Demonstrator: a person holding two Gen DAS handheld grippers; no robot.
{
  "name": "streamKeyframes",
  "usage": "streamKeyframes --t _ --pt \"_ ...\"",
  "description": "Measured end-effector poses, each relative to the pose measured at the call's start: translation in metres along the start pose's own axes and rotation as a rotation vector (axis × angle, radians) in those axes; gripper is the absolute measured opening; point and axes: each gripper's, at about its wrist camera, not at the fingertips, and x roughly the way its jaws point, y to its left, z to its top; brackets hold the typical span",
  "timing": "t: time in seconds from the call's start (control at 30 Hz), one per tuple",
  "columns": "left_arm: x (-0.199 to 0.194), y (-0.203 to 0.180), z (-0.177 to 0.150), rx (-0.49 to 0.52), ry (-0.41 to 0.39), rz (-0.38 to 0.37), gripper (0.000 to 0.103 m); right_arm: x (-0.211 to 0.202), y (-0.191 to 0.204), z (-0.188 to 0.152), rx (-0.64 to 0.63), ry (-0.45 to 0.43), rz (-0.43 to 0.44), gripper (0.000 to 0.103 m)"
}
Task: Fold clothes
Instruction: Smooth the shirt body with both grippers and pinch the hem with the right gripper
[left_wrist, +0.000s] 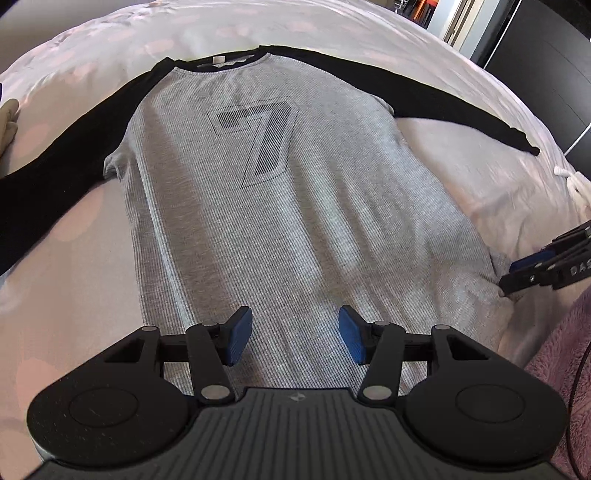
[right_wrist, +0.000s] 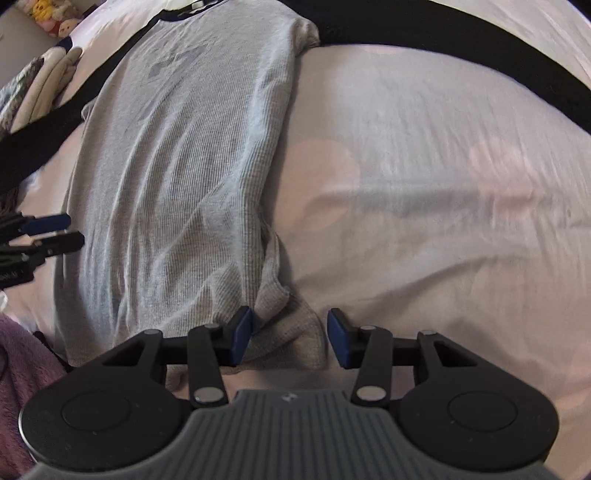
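left tongs (left_wrist: 295, 334): released, blue pads apart, hovering over the lower hem area of the shirt (left_wrist: 258, 206). right tongs (right_wrist: 290, 338): released, pads either side of the shirt's lower right corner, not clamped on it. shirt: grey ribbed body, printed "7", black sleeves (left_wrist: 424, 92) spread out; lies flat, front up, on the bed (right_wrist: 443, 184). purple blanket (left_wrist: 561, 350) at the bed's near edge.

My two handheld grippers, black with blue pads

I see my left gripper (left_wrist: 295, 334) and right gripper (right_wrist: 290, 338) alike: black linkage arms on silver pivot pins, round black side discs, a ribbed grey centre plate, textured blue pads (left_wrist: 241, 336).
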Motion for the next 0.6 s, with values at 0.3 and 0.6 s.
streamKeyframes --t 0.3,0.6 --pt "0.005 0.007 0.000 -0.030 0.017 0.007 0.050 -0.003 -0.021 0.000 -0.007 0.060 0.030 0.043" --pt "0.008 0.013 0.000 -0.052 0.024 0.017 0.050 -0.013 -0.013 -0.003 -0.032 0.040 0.022 0.006"
